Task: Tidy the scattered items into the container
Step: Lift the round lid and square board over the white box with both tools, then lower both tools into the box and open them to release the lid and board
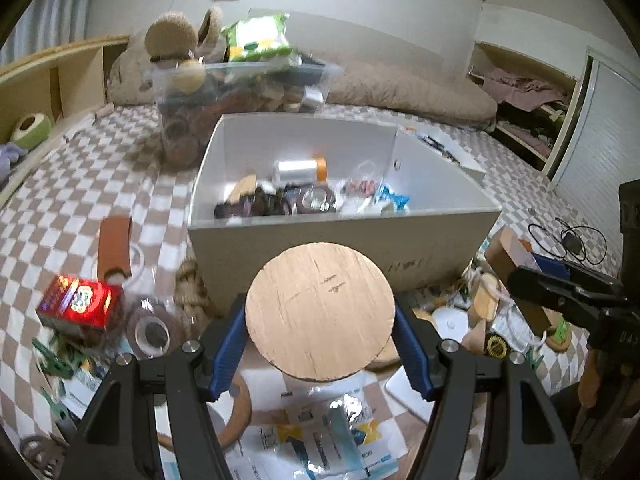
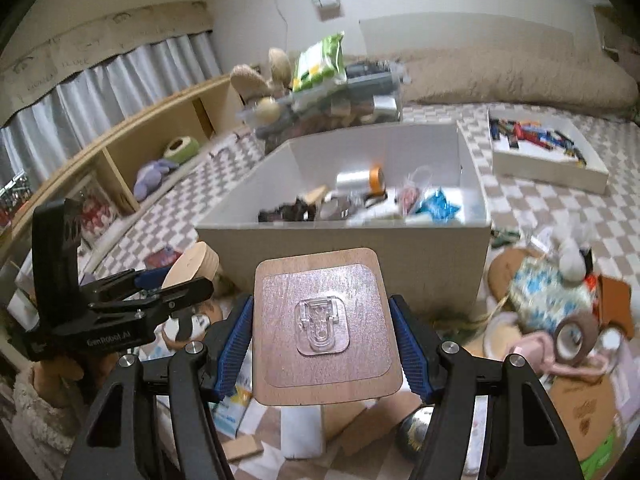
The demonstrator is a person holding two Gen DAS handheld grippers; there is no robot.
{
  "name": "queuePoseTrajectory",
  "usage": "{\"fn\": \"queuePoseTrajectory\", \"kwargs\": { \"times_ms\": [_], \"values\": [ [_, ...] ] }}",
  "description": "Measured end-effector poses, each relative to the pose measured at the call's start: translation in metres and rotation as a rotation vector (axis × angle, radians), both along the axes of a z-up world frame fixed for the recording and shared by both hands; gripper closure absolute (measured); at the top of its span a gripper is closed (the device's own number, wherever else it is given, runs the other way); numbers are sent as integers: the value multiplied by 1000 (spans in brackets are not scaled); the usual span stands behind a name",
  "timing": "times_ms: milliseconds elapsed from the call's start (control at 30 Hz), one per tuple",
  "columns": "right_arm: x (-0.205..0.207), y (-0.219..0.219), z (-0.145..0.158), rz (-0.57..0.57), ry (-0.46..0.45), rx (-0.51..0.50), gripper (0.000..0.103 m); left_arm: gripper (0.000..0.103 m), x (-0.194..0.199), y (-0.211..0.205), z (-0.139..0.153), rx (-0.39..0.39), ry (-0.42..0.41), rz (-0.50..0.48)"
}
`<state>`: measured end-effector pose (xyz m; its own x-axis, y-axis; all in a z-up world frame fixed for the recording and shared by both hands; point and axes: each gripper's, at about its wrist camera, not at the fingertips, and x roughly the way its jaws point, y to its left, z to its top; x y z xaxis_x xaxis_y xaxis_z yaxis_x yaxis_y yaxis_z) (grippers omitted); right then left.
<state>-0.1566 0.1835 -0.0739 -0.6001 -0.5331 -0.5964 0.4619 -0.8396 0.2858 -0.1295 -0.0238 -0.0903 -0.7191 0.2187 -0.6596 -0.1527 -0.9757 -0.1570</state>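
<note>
The round disc point(image 1: 320, 312) sits clamped by its edges in the left gripper point(image 1: 320, 344), in front of the box's point(image 1: 400, 248) near wall. The square board point(image 2: 326, 326), a clear hook stuck on its face, is gripped likewise by the right gripper point(image 2: 325, 344), just short of the same wall. This looks like the carrying step. Next, each piece needs to clear the rim and hang above the box's clutter before the jaws let go. More items lie scattered on the checked cover point(image 1: 52, 208).
</note>
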Motion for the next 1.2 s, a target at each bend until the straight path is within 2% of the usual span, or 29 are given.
{"fn": "queuePoseTrajectory", "kwargs": {
  "times_ms": [267,667,933,1200],
  "values": [
    [-18,6,25,-2,49,-35,36,35,-24,10,35,-16,68,-11],
    [-64,13,46,-27,50,-83,36,35,-67,21,60,3,107,-20],
    [-100,4,44,-15,-3,-32,36,35,-100,20,58,4,72,-3],
    [-142,-16,18,-18,-105,86,36,35,-137,19,42,-9,-3,-5]
  ]
}}
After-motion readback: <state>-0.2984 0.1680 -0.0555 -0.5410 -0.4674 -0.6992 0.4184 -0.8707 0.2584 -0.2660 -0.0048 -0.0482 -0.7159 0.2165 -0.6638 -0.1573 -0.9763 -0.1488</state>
